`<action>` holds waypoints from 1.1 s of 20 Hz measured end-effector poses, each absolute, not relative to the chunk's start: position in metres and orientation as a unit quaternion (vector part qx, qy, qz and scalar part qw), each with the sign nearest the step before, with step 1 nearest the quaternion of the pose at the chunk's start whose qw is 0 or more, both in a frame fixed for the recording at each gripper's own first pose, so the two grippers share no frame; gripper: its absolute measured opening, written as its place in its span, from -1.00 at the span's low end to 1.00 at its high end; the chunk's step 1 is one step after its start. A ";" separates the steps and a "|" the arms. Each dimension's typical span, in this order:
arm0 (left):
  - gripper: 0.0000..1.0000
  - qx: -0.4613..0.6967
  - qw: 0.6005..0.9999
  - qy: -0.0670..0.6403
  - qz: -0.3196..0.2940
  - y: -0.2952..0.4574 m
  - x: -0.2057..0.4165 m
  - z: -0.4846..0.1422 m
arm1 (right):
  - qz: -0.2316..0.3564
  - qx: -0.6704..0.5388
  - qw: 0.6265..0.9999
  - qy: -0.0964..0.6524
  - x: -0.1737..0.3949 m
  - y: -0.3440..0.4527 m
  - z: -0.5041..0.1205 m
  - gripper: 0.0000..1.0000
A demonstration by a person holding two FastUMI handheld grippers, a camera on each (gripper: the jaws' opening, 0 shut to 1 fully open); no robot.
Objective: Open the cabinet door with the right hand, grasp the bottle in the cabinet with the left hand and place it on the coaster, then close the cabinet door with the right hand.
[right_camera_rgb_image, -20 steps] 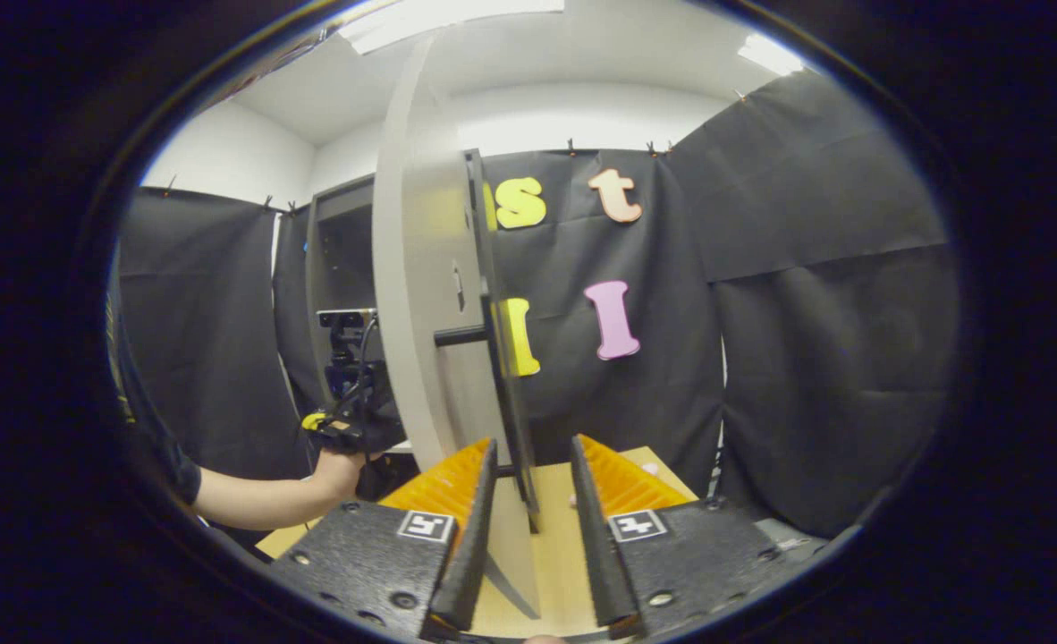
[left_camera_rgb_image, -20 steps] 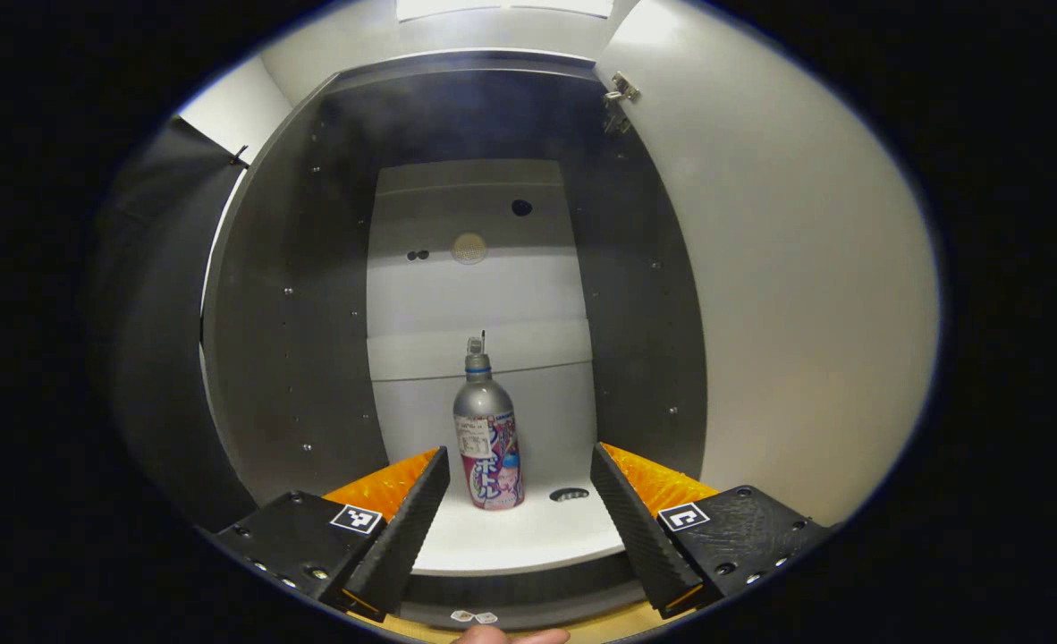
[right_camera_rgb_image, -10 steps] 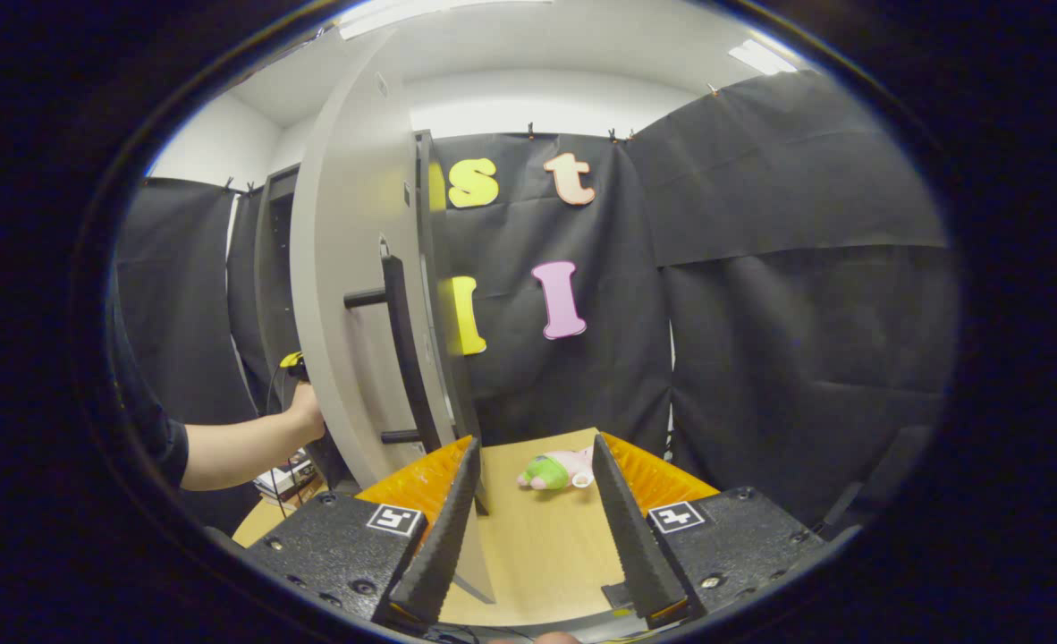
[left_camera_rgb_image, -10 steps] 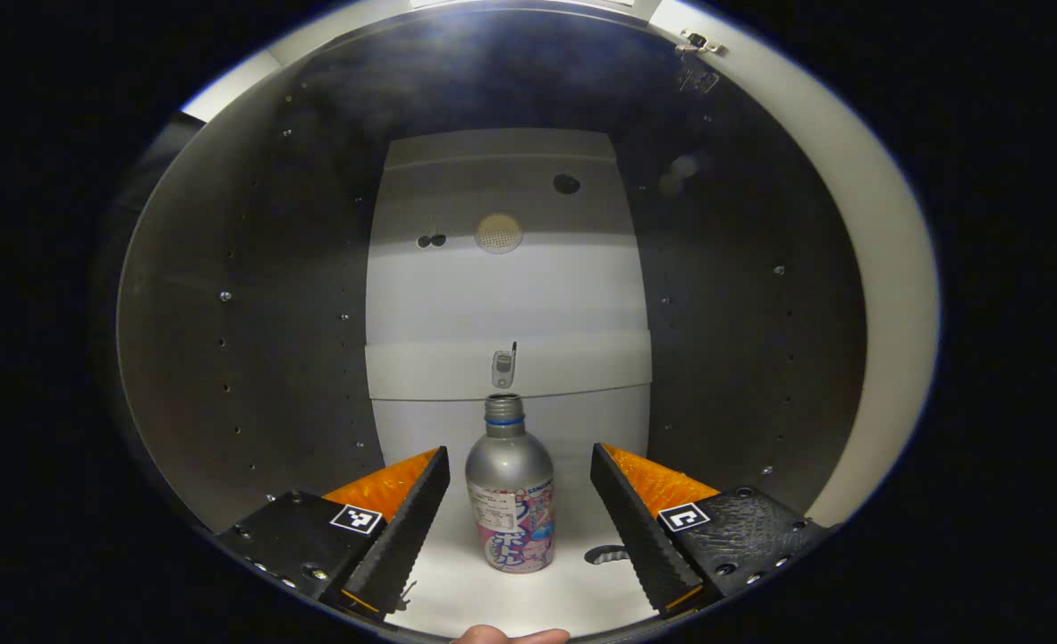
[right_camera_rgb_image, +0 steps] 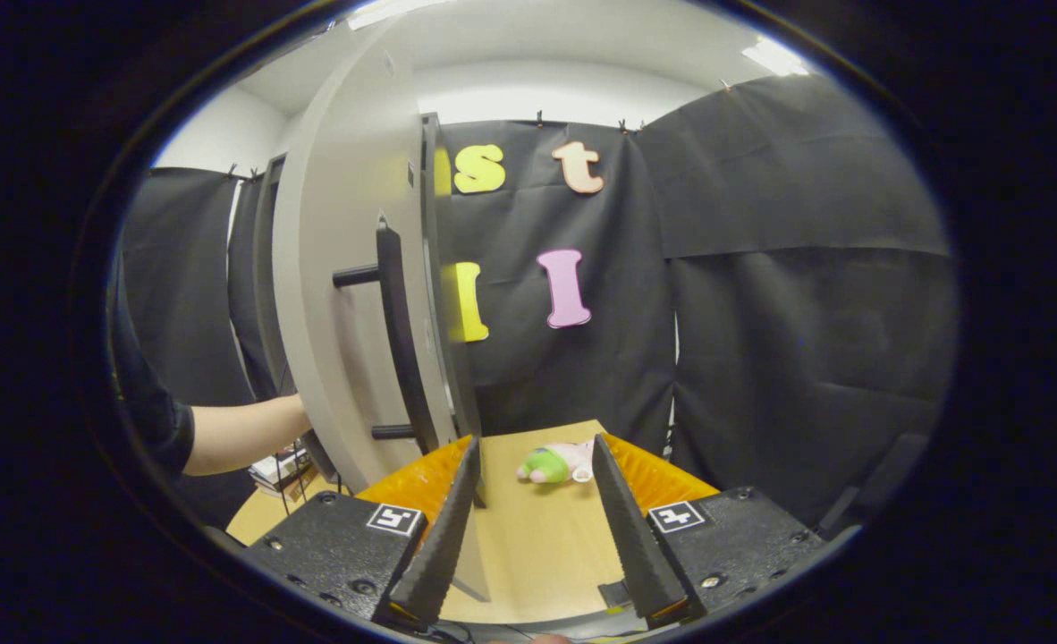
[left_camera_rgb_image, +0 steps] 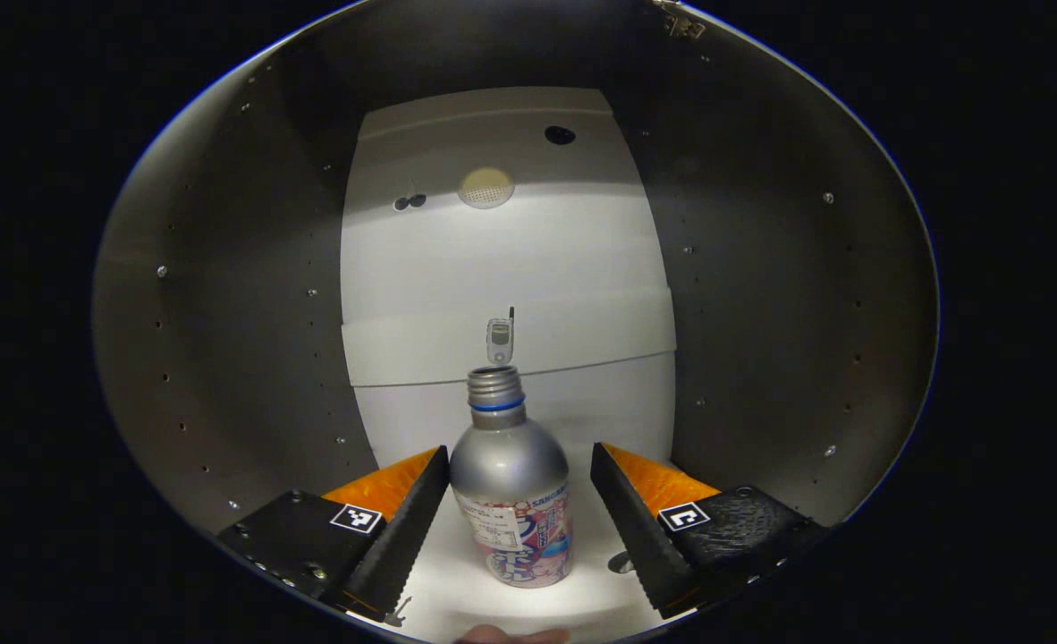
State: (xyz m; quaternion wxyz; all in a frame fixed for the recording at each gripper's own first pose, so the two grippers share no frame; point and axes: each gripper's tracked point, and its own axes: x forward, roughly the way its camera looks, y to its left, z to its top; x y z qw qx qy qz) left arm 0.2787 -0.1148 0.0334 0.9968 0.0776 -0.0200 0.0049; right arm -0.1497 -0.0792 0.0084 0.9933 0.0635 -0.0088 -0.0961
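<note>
Right now my left claw (left_camera_rgb_image: 520, 514) sits deep inside the cabinet (left_camera_rgb_image: 224, 295), spread wide, with the bottle (left_camera_rgb_image: 512, 487) standing upright between its fingers in the lower centre of the left gripper view. Neither finger touches the bottle; I see a gap on each side. The bottle's silver shoulder and threaded neck rise above the fingertips, and its printed label sits low, on the pale cabinet floor (left_camera_rgb_image: 457, 599). Behind it, the light back panel (left_camera_rgb_image: 502, 259) fills the middle of the frame, with a small phone-shaped object (left_camera_rgb_image: 499, 338) just above the bottle's mouth. Dark side walls curve round both edges of the frame.

In the right gripper view, my right claw (right_camera_rgb_image: 533, 528) points level over the wooden surface (right_camera_rgb_image: 537, 546), fingers apart and holding nothing. The cabinet door (right_camera_rgb_image: 341, 295) stands open at the left of centre, edge-on to me, its dark bar handle (right_camera_rgb_image: 396, 340) facing the claw but apart from it. A person's forearm (right_camera_rgb_image: 242, 434) reaches in from the lower left and passes behind the door. A small green and pink toy (right_camera_rgb_image: 553, 463) lies on the surface farther off, seen between the fingertips.
</note>
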 end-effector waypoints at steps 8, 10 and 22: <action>0.51 0.070 0.997 -0.037 -0.009 -0.125 0.269 0.046 | -0.099 0.067 0.993 0.001 -0.149 -0.082 0.005 0.48; 0.51 0.070 0.997 -0.043 -0.007 -0.124 0.262 0.053 | -0.096 0.067 0.993 0.001 -0.150 -0.082 0.004 0.56; 0.52 0.054 0.998 -0.030 0.003 -0.091 0.122 0.059 | -0.019 0.102 0.994 -0.015 -0.132 -0.097 0.006 0.56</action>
